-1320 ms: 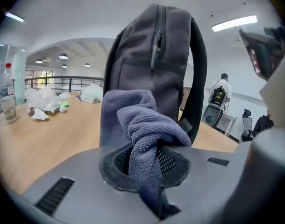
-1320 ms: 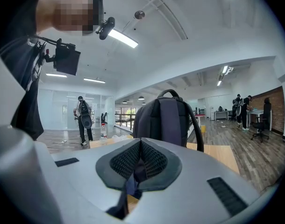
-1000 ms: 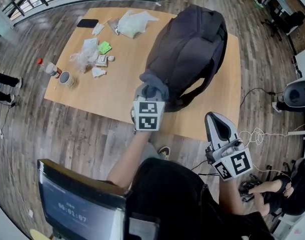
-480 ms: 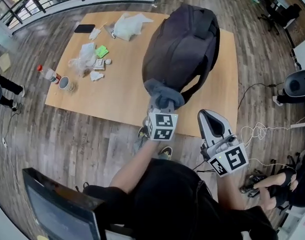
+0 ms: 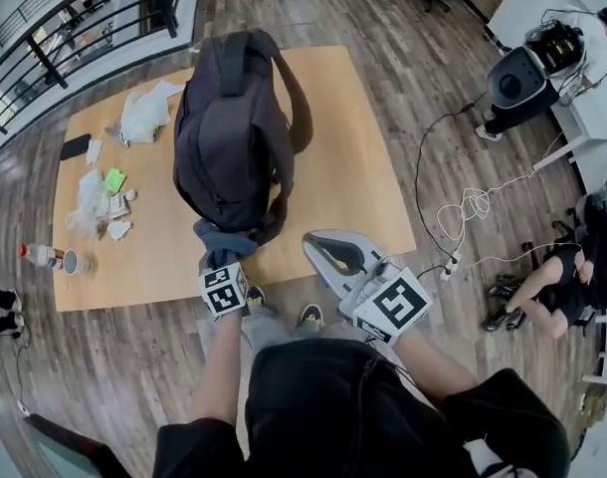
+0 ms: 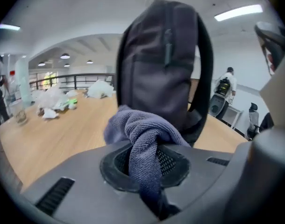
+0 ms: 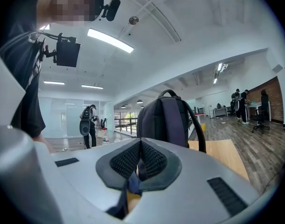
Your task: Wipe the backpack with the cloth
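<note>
The dark grey backpack (image 5: 229, 137) stands upright on the wooden table (image 5: 353, 167), straps hanging toward the near edge. My left gripper (image 5: 222, 257) is shut on a bunched blue-grey cloth (image 5: 224, 237), which rests against the backpack's lower near end. In the left gripper view the cloth (image 6: 142, 134) bulges out of the left gripper (image 6: 145, 160) in front of the backpack (image 6: 161, 64). My right gripper (image 5: 328, 250) hangs shut at the table's near edge, right of the bag and apart from it. The right gripper (image 7: 140, 160) holds nothing and points level at the backpack (image 7: 163, 120).
Crumpled wrappers and plastic (image 5: 95, 202), a white bag (image 5: 144, 113), a phone (image 5: 75, 147), a bottle (image 5: 37, 255) and a cup (image 5: 73, 262) lie on the table's left part. Cables (image 5: 468, 207) trail over the floor at right, near a seated person (image 5: 542, 287).
My left gripper has slid down the backpack's near face with the cloth, ending at its base by the table's near edge. The head view has swung round. The right gripper stayed in place.
</note>
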